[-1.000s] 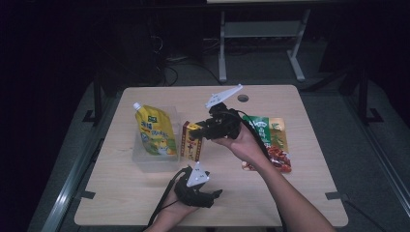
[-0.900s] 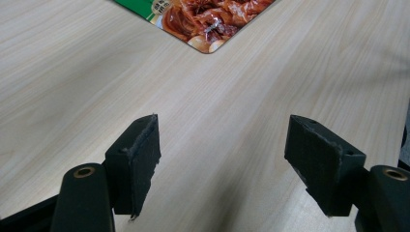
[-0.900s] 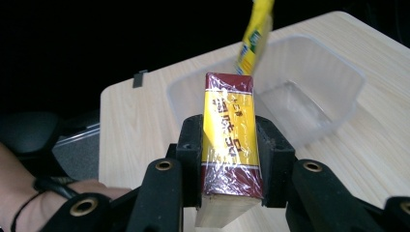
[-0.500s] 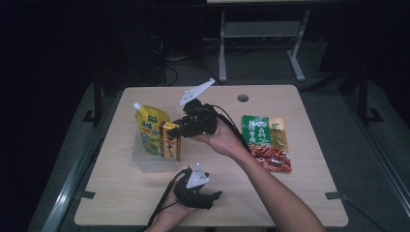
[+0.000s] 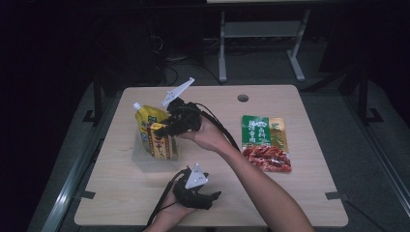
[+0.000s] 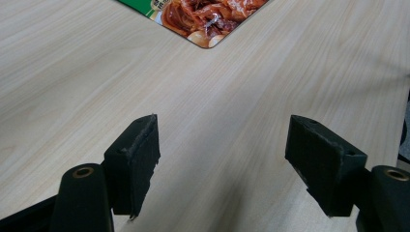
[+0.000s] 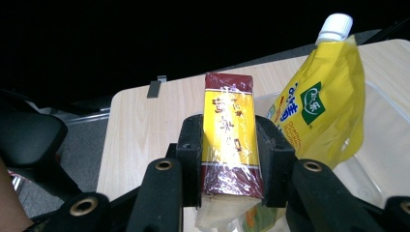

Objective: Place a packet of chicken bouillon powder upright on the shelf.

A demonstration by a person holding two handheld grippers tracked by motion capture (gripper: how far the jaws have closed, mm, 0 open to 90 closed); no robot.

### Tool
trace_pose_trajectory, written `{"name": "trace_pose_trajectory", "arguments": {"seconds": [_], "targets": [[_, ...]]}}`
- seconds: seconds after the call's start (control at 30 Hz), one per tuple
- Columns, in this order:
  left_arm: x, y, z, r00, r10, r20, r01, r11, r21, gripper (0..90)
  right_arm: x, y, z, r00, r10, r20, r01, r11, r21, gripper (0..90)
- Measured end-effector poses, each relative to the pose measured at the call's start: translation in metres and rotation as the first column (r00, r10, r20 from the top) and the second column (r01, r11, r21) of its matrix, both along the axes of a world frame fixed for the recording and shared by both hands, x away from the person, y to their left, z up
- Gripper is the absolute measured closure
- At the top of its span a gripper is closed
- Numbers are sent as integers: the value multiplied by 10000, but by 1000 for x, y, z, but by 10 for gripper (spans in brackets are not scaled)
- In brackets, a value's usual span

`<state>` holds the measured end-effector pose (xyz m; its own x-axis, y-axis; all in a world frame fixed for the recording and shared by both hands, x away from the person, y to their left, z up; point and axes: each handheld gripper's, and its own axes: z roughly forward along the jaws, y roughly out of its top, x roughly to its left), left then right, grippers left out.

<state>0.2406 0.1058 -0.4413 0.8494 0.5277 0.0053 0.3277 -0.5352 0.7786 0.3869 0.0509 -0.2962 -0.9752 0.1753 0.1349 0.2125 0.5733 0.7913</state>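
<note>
Two jaws of the right gripper (image 7: pixel 232 159) are pinching the box (image 7: pixel 230 135) by its long sides, holding it over the clear bin (image 5: pixel 145 162) just beside the yellow pouch (image 5: pixel 145 121). The step, I judge, is lowering it in: keep it clear of the pouch, release only once seated. Its long axis is running along the jaws, away from the hand. The left gripper (image 6: pixel 222 164) is resting spread on the table (image 6: pixel 72 72).

1. Yellow-and-maroon cellophane-wrapped box (image 7: pixel 228 140), clamped upright between the right tool's (image 7: pixel 232 159) jaws, over a clear plastic tray (image 5: pixel 145 162)
2. Yellow spouted pouch with white cap (image 7: pixel 321 96), lying in that tray, just beside the box
3. Green-and-red flat snack packet (image 5: pixel 265 142), flat on the desk (image 5: pixel 300 193), well apart
</note>
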Motion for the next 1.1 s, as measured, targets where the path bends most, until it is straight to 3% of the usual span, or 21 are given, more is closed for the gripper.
{"name": "trace_pose_trajectory", "arguments": {"seconds": [0.33,1.1], "targets": [[0,0,-1,9999,64,-123,-65,10000,-46,274,6,9,-10,9997,218,-57,-217,9998,39,670],[0,-1,-2,9997,172,-188,-175,9997,-181,273,6,26,-41,9982,588,-106,-593,9961,-649,667]]}}
